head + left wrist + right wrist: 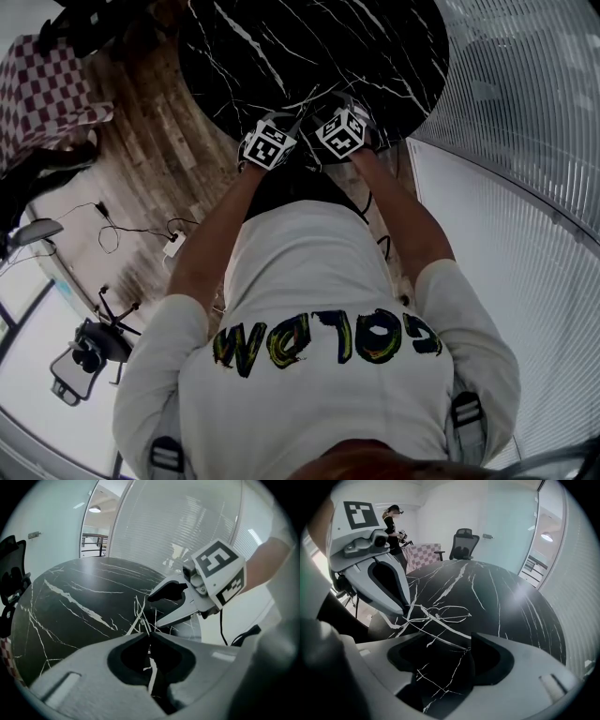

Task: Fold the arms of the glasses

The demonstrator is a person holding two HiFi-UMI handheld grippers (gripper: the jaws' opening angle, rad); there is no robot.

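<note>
The left tongs (149,635) are clamped on the frame of the thin wire glasses (446,613), at the black counter's (501,597) near edge. The right tongs (469,641) pinch one arm's tip. Folding looks to be in hand; next, that arm needs swinging gently inward.

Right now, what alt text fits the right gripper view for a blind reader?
Thin wire-framed glasses, on or just above a black marble table, are held between two grippers: the right gripper, jaws shut in the foreground, pinches one arm, and the left gripper grips the frame from the upper left. An office chair and a person stand behind.
</note>
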